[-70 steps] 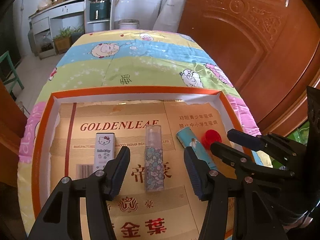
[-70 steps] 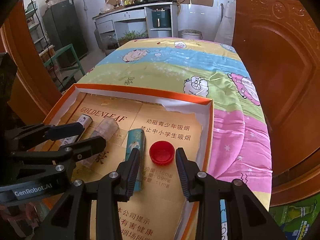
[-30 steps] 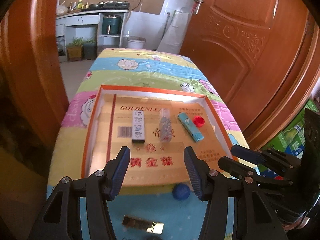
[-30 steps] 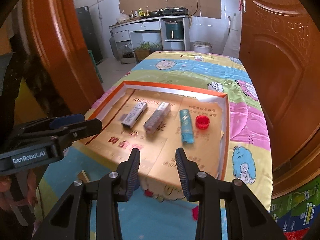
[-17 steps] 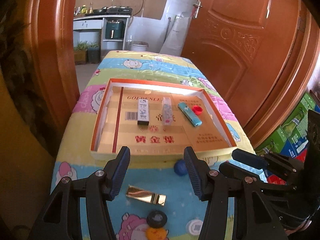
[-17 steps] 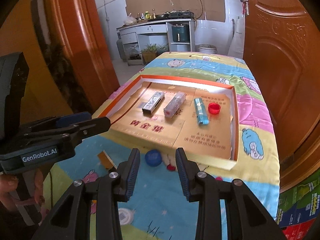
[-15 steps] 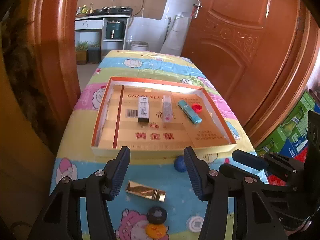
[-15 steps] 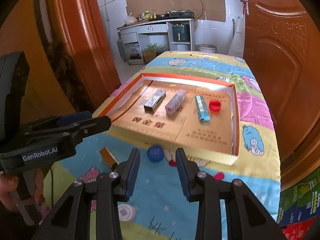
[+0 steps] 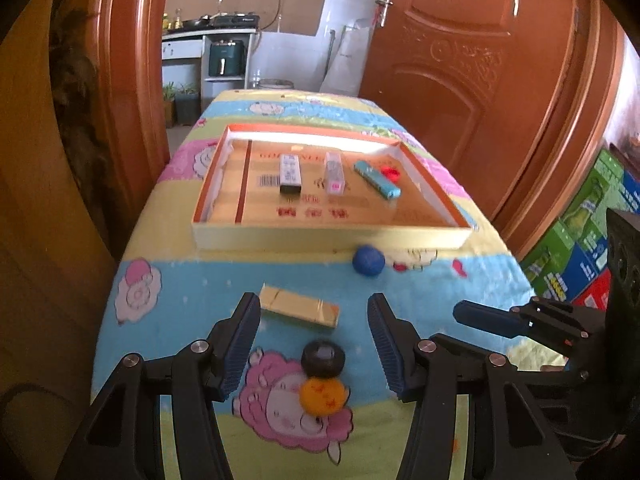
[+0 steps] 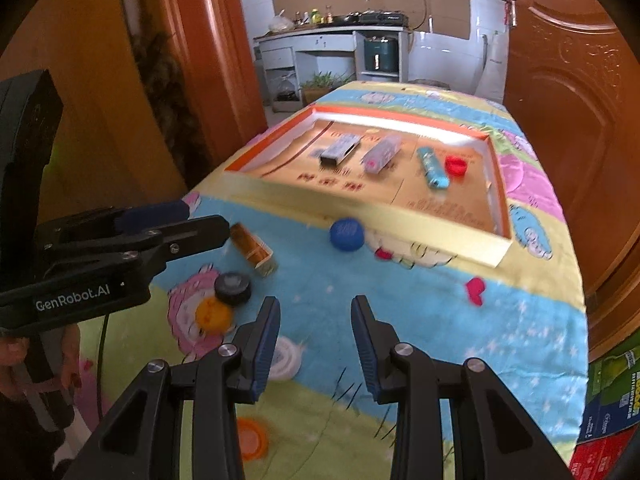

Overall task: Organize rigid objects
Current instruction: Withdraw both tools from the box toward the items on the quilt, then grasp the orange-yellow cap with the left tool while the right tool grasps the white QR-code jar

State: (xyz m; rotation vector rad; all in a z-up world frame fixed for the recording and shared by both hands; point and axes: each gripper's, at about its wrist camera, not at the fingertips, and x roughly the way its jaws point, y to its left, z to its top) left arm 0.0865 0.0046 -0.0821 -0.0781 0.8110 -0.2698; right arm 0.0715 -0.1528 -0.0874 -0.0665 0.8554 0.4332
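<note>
Four items already lay in a row inside the orange-rimmed tray (image 9: pixel 436 196), while the gold box (image 9: pixel 298 311) and blue cap (image 9: pixel 368 261) waited on the surface. Both left tongs (image 9: pixel 312 344) and right tongs (image 10: pixel 316 340) hung open and empty, presumably lining up a pick.

A cartoon-sheep tablecloth (image 9: pixel 192 280) in blue, yellow, green and pink bands covers the table. Carved brown wooden doors (image 9: pixel 472 80) stand to the right of the table, and a wooden door frame (image 9: pixel 132 80) stands to the left. Beyond the far end, a tiled kitchen area contains a grey counter (image 10: pixel 316 46) carrying bottles and a stove. A dark green appliance (image 10: pixel 381 56) sits in a shelf recess of the counter. Potted plants (image 10: pixel 320 82) stand on the floor near it. Green and blue cartons (image 9: pixel 580 240) are stacked at the lower right.
</note>
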